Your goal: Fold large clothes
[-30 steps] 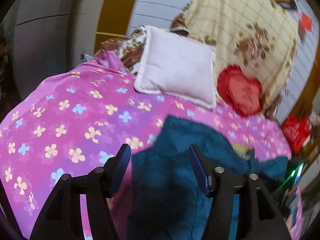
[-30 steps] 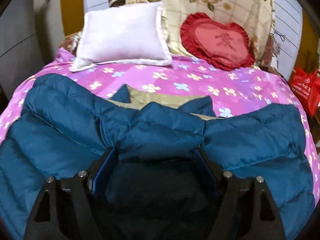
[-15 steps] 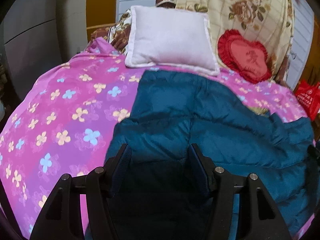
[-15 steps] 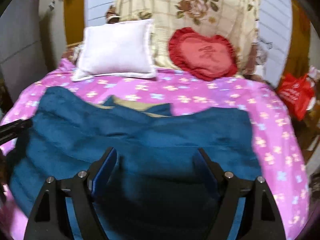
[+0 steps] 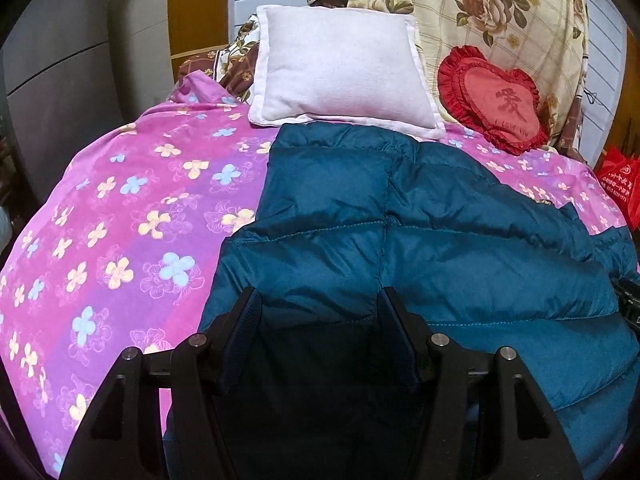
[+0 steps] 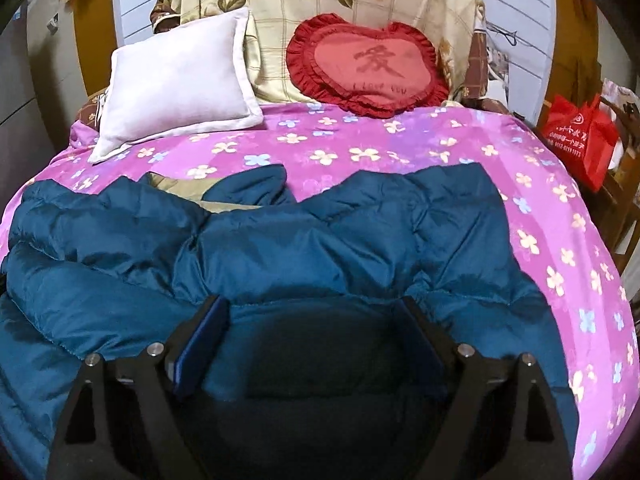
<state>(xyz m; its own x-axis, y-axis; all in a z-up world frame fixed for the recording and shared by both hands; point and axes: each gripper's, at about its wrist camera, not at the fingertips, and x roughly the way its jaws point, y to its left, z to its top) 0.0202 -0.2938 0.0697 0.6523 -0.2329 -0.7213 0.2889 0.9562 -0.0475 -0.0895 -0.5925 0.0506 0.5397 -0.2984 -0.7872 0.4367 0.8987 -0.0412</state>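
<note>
Blue puffer jacket (image 5: 420,240) lies spread across pink floral bedspread (image 5: 120,220), top edge touching white pillow (image 5: 340,68). Left gripper (image 5: 318,320) jaws wide, jacket fabric between them. Right gripper (image 6: 314,320) jaws wide over jacket hem. Red heart cushion (image 6: 366,64) at headboard.

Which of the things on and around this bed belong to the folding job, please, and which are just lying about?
Part of the job:
- blue down jacket, spread on the bed
- left hand-held gripper, open over it
- right hand-held gripper, open over it

Just lying about:
- white pillow
- red heart cushion
- floral bedspread
- red bag
</note>
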